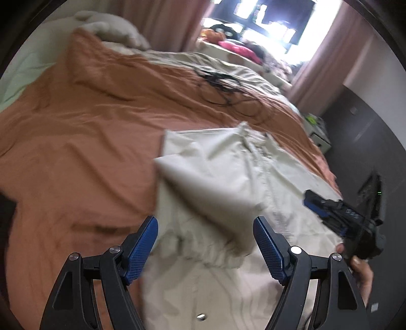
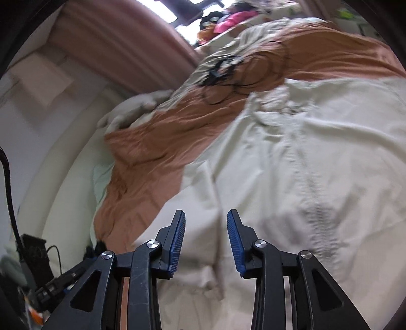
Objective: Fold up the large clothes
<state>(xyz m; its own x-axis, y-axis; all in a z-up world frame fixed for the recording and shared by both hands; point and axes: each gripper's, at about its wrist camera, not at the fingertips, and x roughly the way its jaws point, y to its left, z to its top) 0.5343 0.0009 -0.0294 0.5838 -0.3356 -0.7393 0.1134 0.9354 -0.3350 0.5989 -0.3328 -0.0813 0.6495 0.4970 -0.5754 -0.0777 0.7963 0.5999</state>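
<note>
A large cream jacket (image 1: 228, 177) with a zip lies on the orange bedspread (image 1: 88, 121). One sleeve or flap is folded over its middle. My left gripper (image 1: 205, 226) is open just above the jacket's gathered hem and holds nothing. The right gripper (image 1: 317, 203) shows at the right of the left wrist view, over the jacket's far side. In the right wrist view the jacket (image 2: 291, 165) fills the frame, its zip (image 2: 314, 193) running down it. My right gripper (image 2: 205, 220) is open a little above the fabric and empty.
A tangle of black cable (image 1: 220, 83) lies on the bedspread beyond the jacket. Pillows (image 1: 114, 30) sit at the head. Pink curtains (image 1: 162, 22) and a bright window are behind. A dark cabinet (image 1: 368, 121) stands right of the bed.
</note>
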